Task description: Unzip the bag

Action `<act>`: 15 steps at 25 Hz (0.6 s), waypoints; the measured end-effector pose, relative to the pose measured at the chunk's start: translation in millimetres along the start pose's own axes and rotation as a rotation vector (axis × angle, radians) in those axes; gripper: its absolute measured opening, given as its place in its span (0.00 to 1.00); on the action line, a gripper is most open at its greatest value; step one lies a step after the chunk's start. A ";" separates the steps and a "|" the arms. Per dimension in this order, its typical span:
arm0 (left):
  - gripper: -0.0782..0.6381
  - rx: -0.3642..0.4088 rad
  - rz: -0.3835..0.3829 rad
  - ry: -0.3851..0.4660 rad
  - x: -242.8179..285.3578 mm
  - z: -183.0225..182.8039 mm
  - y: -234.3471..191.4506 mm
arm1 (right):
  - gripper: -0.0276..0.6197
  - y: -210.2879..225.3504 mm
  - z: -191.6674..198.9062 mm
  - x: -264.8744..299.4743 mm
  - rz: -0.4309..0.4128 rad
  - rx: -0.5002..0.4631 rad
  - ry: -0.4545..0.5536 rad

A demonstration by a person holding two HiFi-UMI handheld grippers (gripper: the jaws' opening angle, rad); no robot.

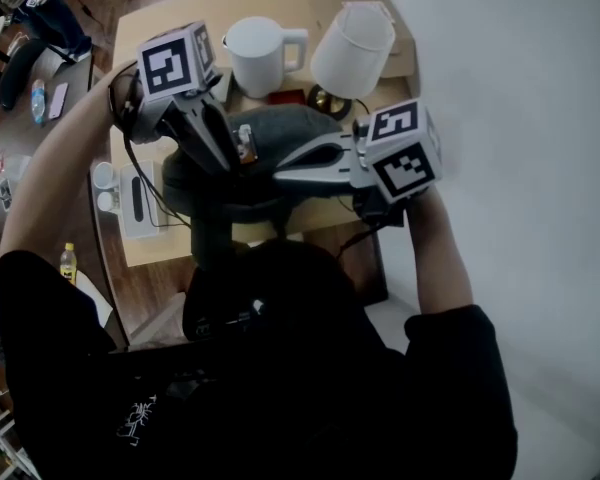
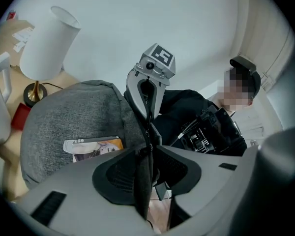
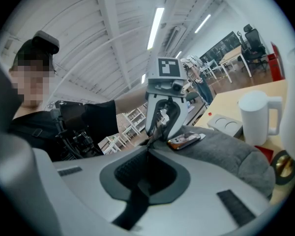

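- Now we see the bag [image 1: 290, 128] sitting on the surface [image 1: 130, 30], just in front of a jug [image 1: 260, 53] and a lamp [image 1: 352, 48].
- We hold our left tool [image 2: 148, 150] and right tool [image 3: 148, 149] tip to tip over the bag's near side.
- Our left tool is released. Its jaws stand apart, and a dark strip [image 2: 143, 181] hangs between them with a gap showing beside it.
- Our right tool is clenched on the same strip, which trails out below its pads.
- Between the two tools the strip runs taut along the bag's edge.
- We see a card [image 2: 94, 149] on the bag's grey top, just beside the left tool.
- We cannot tell how far the zip stands open.
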State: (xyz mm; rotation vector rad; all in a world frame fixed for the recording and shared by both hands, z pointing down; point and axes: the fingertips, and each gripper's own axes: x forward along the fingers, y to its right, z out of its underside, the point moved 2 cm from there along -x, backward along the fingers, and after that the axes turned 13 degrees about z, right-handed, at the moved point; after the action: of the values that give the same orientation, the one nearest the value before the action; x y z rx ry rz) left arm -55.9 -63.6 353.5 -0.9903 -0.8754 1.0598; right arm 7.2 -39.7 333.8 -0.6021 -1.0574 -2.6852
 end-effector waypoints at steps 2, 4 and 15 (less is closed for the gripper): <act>0.16 0.015 -0.016 -0.009 -0.5 -0.7 1.1 | 0.06 0.1 0.6 -0.2 -0.004 -0.002 0.006; 0.13 0.039 -0.027 -0.024 0.4 -1.0 5.8 | 0.06 0.6 1.3 -0.5 -0.002 -0.006 0.010; 0.12 0.092 -0.397 0.205 -2.2 6.4 26.5 | 0.06 4.3 -7.1 -1.8 0.074 -0.038 0.067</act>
State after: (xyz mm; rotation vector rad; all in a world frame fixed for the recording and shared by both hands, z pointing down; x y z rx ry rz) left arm -69.9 -59.7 330.3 -0.7907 -0.8045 0.6431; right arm 8.1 -47.6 330.9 -0.5424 -0.9498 -2.6476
